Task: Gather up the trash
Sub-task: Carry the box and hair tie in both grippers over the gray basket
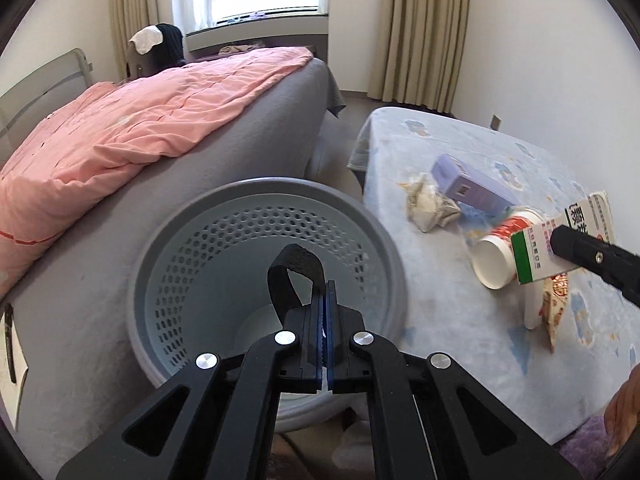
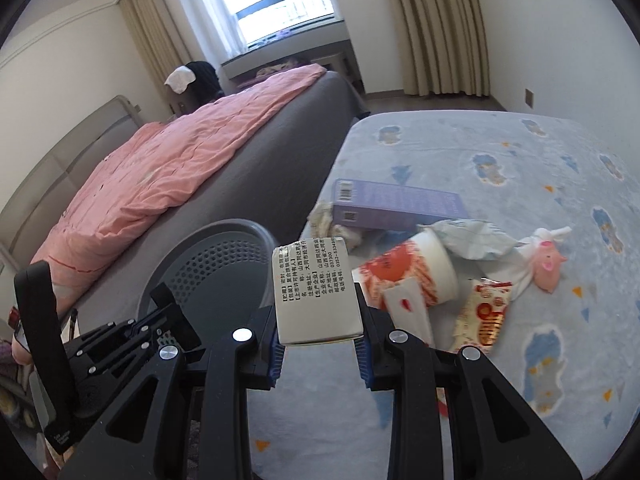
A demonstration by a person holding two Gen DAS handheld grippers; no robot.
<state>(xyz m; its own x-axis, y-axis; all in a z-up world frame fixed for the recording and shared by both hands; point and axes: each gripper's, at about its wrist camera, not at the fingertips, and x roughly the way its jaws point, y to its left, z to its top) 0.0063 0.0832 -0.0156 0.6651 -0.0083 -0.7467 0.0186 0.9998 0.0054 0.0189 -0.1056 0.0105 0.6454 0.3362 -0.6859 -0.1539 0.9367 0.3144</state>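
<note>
My left gripper [image 1: 325, 288] is shut on a black strap loop [image 1: 290, 276] and hangs over the mouth of the grey perforated trash basket [image 1: 264, 189]. My right gripper [image 2: 318, 340] is shut on a white medicine box [image 2: 316, 292] with printed text and a green stripe. It holds the box above the table's near edge, just right of the basket [image 2: 216, 264]. In the left wrist view the box [image 1: 532, 256] shows at the right, with one right finger [image 1: 580, 252] on it. The left gripper [image 2: 164, 296] appears low on the left in the right wrist view.
On the blue patterned tablecloth [image 2: 520, 152] lie a purple box [image 2: 396, 206], a red-and-white cup [image 2: 416, 268] on its side, crumpled paper [image 1: 428, 204], a snack wrapper [image 2: 484, 316] and a pink pig toy [image 2: 548, 264]. A bed with a pink quilt [image 1: 120, 128] stands left of the basket.
</note>
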